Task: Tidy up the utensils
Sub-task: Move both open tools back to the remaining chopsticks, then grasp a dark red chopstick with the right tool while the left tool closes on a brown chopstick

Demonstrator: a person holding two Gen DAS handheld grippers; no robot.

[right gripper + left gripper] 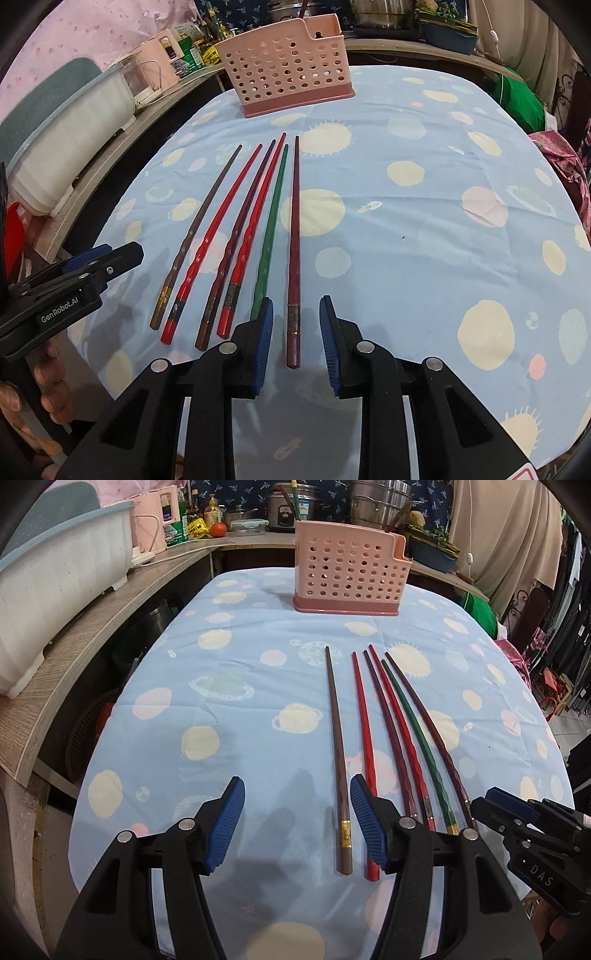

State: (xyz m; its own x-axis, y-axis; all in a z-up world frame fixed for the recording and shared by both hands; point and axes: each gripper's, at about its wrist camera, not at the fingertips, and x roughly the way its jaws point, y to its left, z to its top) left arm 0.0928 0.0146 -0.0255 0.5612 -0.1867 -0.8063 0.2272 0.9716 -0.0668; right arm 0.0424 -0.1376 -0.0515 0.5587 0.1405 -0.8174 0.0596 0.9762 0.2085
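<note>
Nearest the cameras, both tools hang just above the table with nothing between their fingers: the left gripper (pixel 297 825) has its blue ribbed pads spread wide, with the butt of the brown wooden chopstick with a gold band (pixel 338 760) lying inside the gap toward its right pad, and the right gripper (pixel 296 345) is likewise released, its pads straddling the thick end of the dark maroon chopstick (pixel 294 254) without touching it. Beyond the pads, six chopsticks lie side by side on the light blue planet-print tablecloth (pixel 236 738), butts toward the grippers and tips fanning toward the far end: after the brown one come a bright red chopstick (pixel 364 734), a dark reddish-brown one (pixel 388 734), a second red one (pixel 400 738), a dark green one (pixel 417 738) and the maroon one on the right edge. They look light, stiff and lacquered, so probably slippery; the faceted, thicker butt near the metal band seems the surest place to pinch, since the tapering tips would likely slide out or pivot. The middle four lie close together, so I judge the two outer sticks easiest to take without disturbing their neighbours. Farther on, well apart from the tips, stands the pink perforated plastic utensil holder (pixel 351 566), upright with an open top. Behind it runs a cluttered kitchen counter (pixel 236 541).
</note>
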